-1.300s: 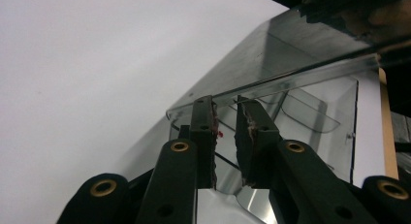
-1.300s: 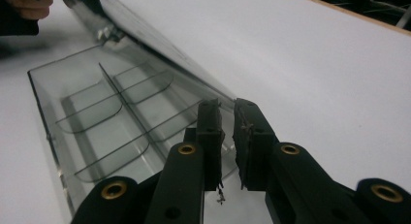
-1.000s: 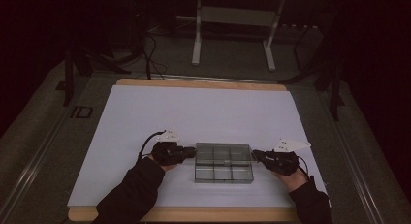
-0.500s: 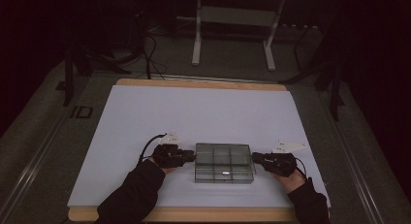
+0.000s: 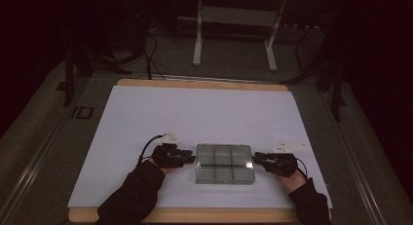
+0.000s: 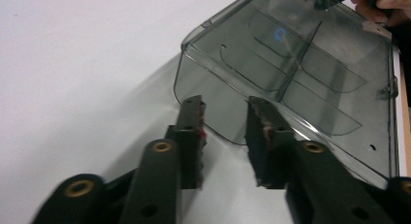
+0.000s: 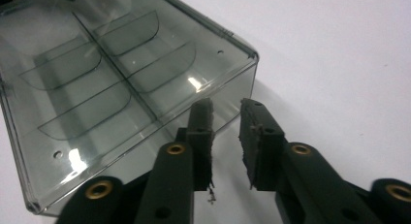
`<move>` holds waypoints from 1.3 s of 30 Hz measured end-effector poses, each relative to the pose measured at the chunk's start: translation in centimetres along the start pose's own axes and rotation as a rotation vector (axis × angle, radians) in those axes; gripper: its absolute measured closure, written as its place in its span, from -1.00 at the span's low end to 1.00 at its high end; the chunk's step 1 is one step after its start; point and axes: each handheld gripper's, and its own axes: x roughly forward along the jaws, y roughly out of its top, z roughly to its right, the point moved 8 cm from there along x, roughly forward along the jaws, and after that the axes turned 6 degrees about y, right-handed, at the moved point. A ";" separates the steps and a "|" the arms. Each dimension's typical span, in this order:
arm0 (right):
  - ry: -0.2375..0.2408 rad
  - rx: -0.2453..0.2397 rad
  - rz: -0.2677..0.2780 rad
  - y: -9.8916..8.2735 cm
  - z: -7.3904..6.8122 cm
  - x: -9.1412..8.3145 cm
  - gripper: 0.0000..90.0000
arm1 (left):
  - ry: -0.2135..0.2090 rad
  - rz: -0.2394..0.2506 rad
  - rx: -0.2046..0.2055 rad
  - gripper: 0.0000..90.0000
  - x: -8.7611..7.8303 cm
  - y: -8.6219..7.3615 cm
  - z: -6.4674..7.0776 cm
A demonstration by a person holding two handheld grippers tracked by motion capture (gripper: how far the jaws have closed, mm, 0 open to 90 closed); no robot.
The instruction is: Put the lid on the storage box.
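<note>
While both tools (image 5: pixel 192 158) (image 5: pixel 255 158) gape slightly, empty, the smoky clear box (image 5: pixel 224 163) shows six compartments.

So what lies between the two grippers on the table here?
In the high view, the clear divided box lies flat on the white sheet between the left gripper and the right gripper; both have just been opening, nothing between their jaws.

Glossy smoky plastic box (image 5: pixel 224 163) (matt white sheet (image 5: pixel 195 113))

We find the high view dim, dark beyond the white mat (image 5: pixel 204 113); the gripper views are bright, with glare spots on the clear box (image 7: pixel 121 83).
</note>
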 end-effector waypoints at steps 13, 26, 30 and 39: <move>-0.032 0.010 0.048 1.2 0.4 -0.6 -0.23 | -0.028 0.034 0.002 -0.63 -0.7 1.2 0.3; -0.074 -0.032 0.044 1.3 0.6 -0.7 -0.59 | 0.061 0.000 0.019 -0.94 -0.2 0.7 -0.5; -0.092 -0.031 0.040 1.3 0.8 -0.8 -0.59 | 0.080 -0.001 0.030 -0.94 -0.3 0.4 -0.6; -0.117 -0.010 0.045 1.0 1.3 -1.4 -0.63 | 0.093 -0.013 0.048 -0.94 -1.3 -0.4 -0.9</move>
